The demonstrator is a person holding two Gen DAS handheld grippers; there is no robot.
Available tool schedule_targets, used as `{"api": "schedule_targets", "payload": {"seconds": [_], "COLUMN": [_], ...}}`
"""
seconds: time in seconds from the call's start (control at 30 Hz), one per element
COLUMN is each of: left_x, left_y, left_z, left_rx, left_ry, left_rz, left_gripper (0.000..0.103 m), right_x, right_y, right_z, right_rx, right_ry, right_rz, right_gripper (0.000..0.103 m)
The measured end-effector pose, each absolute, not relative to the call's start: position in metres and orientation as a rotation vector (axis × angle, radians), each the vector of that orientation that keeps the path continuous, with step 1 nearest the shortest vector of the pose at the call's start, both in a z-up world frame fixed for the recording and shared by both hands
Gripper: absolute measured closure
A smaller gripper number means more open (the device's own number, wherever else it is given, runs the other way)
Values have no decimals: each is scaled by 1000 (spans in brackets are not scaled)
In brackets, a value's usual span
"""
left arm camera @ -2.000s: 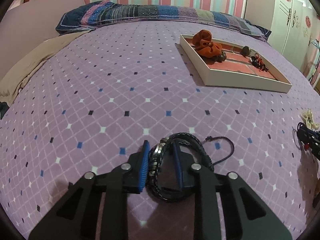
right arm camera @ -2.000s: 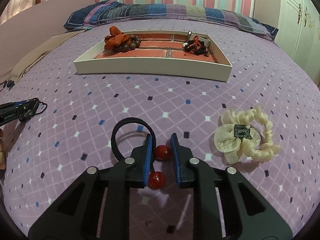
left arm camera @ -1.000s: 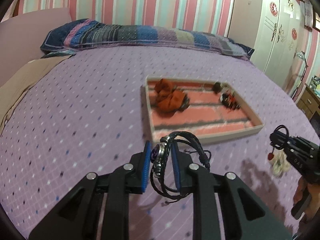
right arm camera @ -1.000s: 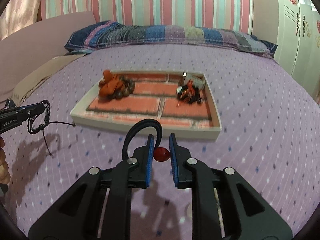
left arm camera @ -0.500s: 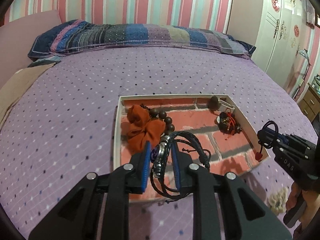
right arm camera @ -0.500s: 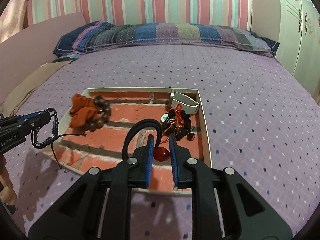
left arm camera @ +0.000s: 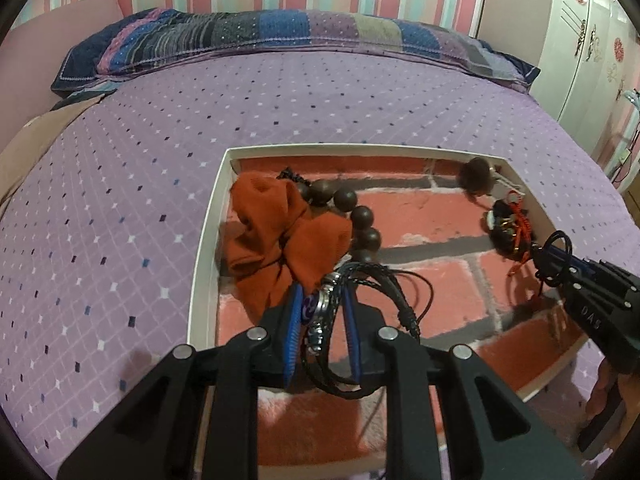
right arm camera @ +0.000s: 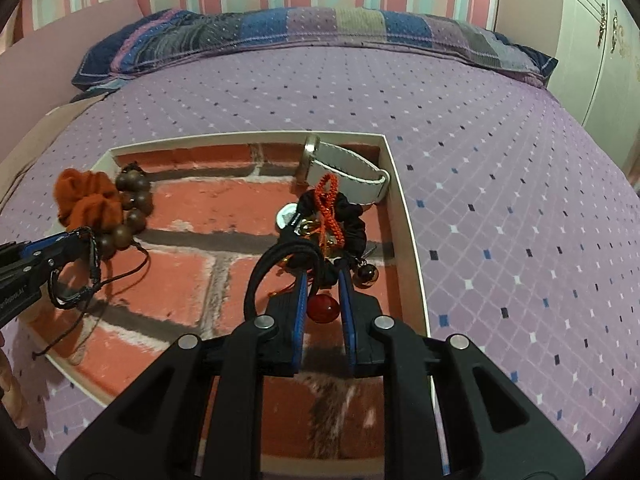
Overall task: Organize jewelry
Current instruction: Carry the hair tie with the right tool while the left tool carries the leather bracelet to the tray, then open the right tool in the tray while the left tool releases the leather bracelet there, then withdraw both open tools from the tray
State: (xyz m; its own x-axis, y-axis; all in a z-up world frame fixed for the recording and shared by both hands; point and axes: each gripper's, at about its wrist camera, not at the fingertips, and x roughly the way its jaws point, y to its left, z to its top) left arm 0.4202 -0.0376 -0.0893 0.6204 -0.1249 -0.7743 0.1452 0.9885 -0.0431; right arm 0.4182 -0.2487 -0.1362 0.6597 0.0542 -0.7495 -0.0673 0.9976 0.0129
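Left gripper [left arm camera: 322, 312]: jaws clamped on a corded bracelet [left arm camera: 372, 296], held above the tray [left arm camera: 202, 248]. Right gripper [right arm camera: 323, 292]: jaws clamped on a hair tie [right arm camera: 264, 276] by its red bead. Both judged light, limp, snag-prone; best pinched at bead or clasp.

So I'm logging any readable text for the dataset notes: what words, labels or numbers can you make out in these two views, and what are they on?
"DAS": pale letters on the side of the right gripper in the left wrist view; the rest of the marking is cut off.
Pale lettering on the side of the left gripper in the right wrist view: too blurred and cut off to read.
Nothing else carries readable text.
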Motion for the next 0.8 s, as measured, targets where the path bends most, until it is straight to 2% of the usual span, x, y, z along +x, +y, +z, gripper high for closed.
{"api": "schedule_targets", "payload": {"seconds": [0.27, 0.53, 0.57, 0.6, 0.63, 0.67, 0.7, 0.8], "left_x": [427, 427, 426, 425, 422, 418, 414, 407], "left_y": [-34, -28, -28, -27, -27, -26, -26, -26], "left_z": [-97, -99, -98, -96, -93, -87, -82, -68], "left_rx": [31, 30, 31, 32, 35, 42, 47, 35], "left_ry": [902, 925, 925, 923, 913, 893, 876, 867], "left_rz": [-132, -117, -116, -116, -112, -95, -87, -105], "left_gripper": [82, 80, 78, 68, 54, 47, 43, 43], "right_x": [430, 430, 430, 429, 428, 426, 424, 419], "right_y": [-243, -244, -244, -245, -246, -247, -248, -253], "right_z": [-146, -147, -146, -145, -143, -140, -137, -120], "right_rx": [-47, -42, -39, -37, -35, -35, -35, -24], "right_ry": [890, 915, 918, 917, 913, 907, 903, 888], "right_rz": [64, 82, 85, 88, 94, 98, 100, 108], "right_gripper": [86, 78, 76, 73, 70, 68, 63, 59]}}
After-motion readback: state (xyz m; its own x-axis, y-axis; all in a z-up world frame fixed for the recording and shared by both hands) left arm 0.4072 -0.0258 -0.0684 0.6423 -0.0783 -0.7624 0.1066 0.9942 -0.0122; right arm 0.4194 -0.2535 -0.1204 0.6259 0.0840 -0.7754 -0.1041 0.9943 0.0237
